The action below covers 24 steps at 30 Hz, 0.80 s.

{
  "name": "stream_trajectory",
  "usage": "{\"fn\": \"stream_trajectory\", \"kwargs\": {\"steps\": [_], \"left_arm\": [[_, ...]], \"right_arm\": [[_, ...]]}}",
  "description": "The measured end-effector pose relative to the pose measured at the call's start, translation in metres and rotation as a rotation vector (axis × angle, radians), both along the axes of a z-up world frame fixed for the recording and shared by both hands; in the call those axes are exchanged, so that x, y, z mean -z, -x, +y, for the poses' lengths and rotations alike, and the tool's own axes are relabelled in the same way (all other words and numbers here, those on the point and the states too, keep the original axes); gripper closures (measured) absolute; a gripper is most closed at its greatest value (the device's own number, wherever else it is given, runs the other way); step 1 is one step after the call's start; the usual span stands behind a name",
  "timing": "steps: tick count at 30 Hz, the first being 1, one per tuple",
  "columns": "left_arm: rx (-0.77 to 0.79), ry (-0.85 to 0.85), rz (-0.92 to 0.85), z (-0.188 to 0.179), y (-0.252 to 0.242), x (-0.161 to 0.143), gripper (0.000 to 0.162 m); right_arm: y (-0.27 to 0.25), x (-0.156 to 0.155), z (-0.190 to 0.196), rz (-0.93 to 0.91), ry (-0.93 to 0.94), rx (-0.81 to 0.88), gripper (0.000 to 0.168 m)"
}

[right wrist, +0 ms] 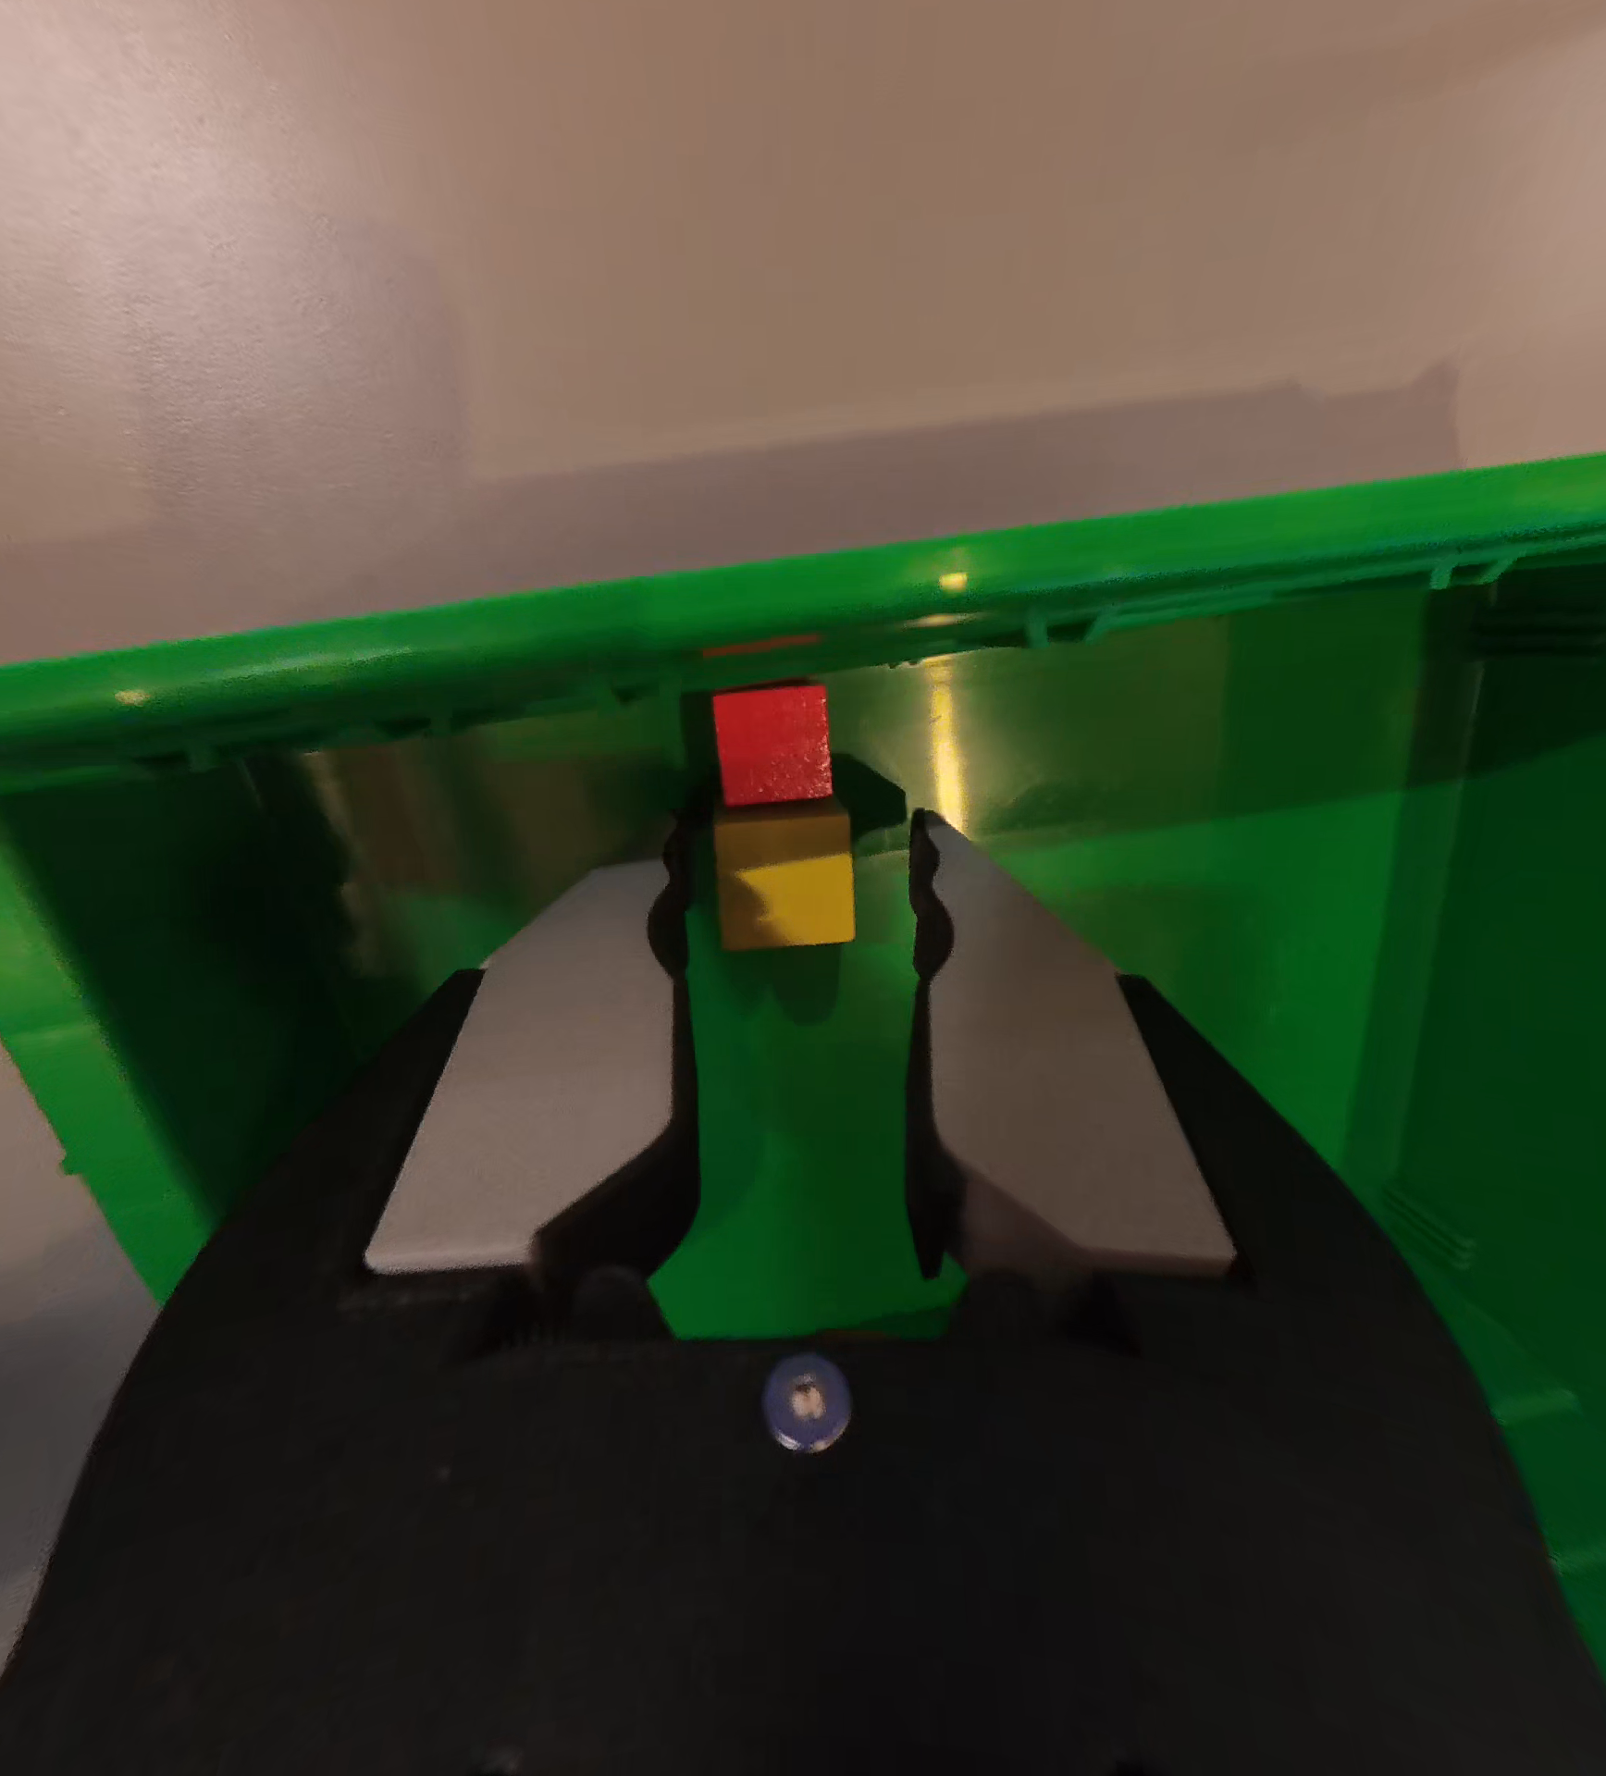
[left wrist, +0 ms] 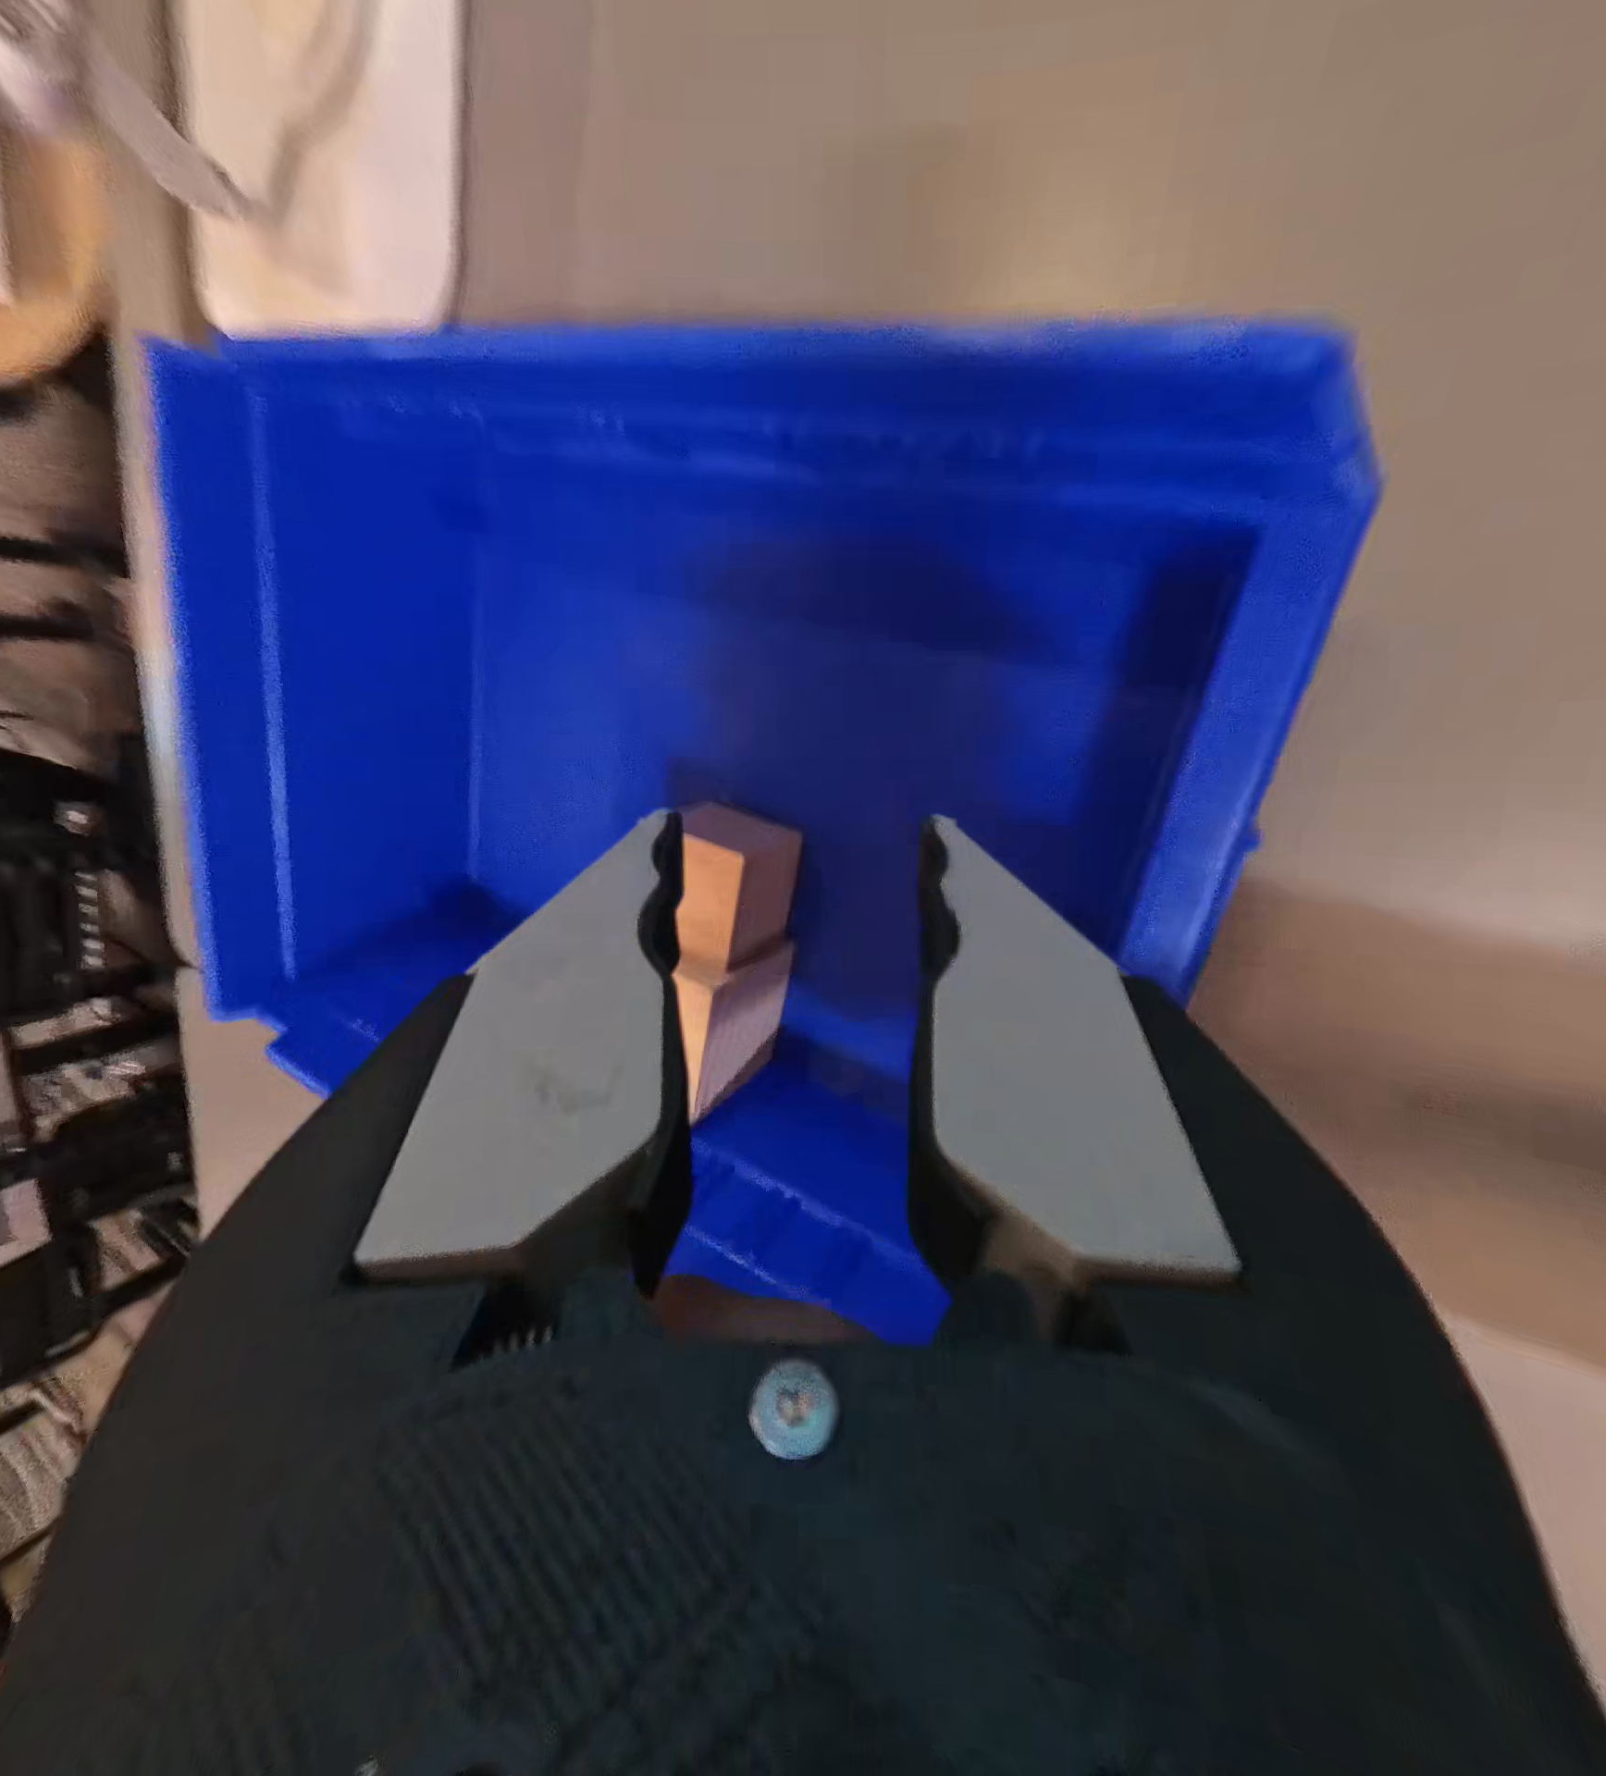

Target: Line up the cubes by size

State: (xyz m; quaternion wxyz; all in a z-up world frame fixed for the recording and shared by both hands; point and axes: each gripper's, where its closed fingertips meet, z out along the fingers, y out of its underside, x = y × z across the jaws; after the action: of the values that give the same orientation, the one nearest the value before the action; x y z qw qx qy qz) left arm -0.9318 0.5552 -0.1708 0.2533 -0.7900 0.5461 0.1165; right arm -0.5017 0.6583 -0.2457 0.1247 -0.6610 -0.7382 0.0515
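In the left wrist view a blue bin point(left wrist: 876, 577) fills the middle. Two brown wooden cubes lie in it, one point(left wrist: 743, 894) just beyond the other point(left wrist: 734, 1033). My left gripper point(left wrist: 799, 836) is open above them; the cubes sit close to the left finger point(left wrist: 540, 1038), with a gap to the right finger. This view is blurred. In the right wrist view a green bin point(right wrist: 1357, 961) holds a red cube point(right wrist: 772, 745) by the far wall and a yellow cube point(right wrist: 788, 889) touching it in front. My right gripper point(right wrist: 797, 831) is open, its fingertips on either side of the yellow cube, apart from it.
A beige table surface point(left wrist: 1453, 1057) lies around the blue bin. Dark shelves with clutter point(left wrist: 11, 1057) stand at the left, and white cloth point(left wrist: 319, 144) hangs at the top left. The green bin's far rim point(right wrist: 780, 596) rises just behind the red cube, with a pale wall point(right wrist: 780, 240) beyond.
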Motion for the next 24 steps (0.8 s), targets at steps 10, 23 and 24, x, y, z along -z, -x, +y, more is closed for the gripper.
{"fn": "stream_trajectory", "kwargs": {"steps": [10, 23, 24], "left_arm": [[-0.056, 0.271, 0.21, 0.041, 0.053, 0.051, 0.107], [0.106, -0.17, -0.028, 0.062, 0.012, -0.017, 0.118], [0.138, -0.259, -0.104, 0.058, -0.004, -0.038, 0.117]], "right_arm": [[-0.006, 0.0, -0.011, 0.014, 0.027, 0.006, 0.122], [-0.014, -0.059, -0.011, 0.308, 0.022, 0.131, 0.121], [-0.013, -0.069, -0.01, 0.364, 0.02, 0.15, 0.121]]}}
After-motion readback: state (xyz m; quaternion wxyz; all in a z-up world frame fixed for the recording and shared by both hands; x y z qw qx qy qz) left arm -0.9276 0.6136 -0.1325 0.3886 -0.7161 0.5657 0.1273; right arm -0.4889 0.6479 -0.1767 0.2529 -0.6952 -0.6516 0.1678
